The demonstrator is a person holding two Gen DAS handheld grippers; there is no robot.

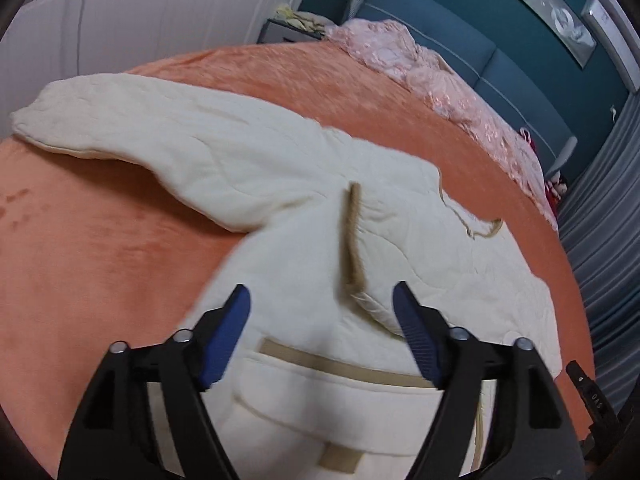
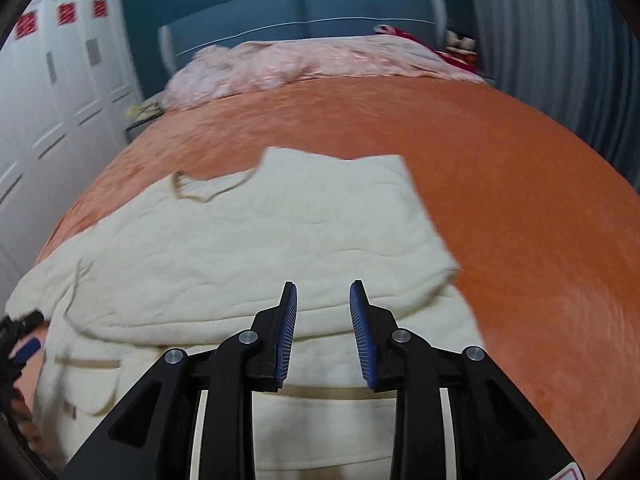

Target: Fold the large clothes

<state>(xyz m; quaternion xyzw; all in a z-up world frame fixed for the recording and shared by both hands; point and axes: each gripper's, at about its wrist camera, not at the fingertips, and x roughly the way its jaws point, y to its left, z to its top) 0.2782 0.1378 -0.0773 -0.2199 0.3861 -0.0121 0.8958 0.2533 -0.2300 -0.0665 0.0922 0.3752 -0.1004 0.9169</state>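
A large cream quilted jacket (image 1: 288, 216) with tan trim lies spread on the orange bedspread (image 1: 88, 264). In the left wrist view one sleeve (image 1: 132, 120) stretches out to the far left. My left gripper (image 1: 322, 300) is open wide and empty, above the jacket's front near a tan-edged pocket (image 1: 340, 368). In the right wrist view the jacket (image 2: 248, 240) has its right side folded over the body. My right gripper (image 2: 323, 300) is open and empty, just above the folded edge. The left gripper (image 2: 20, 344) shows at the far left edge there.
A pink crumpled quilt (image 2: 304, 60) lies along the head of the bed against a blue headboard (image 2: 304, 8). White wardrobe doors (image 2: 52, 92) stand on the left, a grey curtain (image 2: 552, 40) on the right. A nightstand (image 1: 288, 28) with yellow items sits by the bed.
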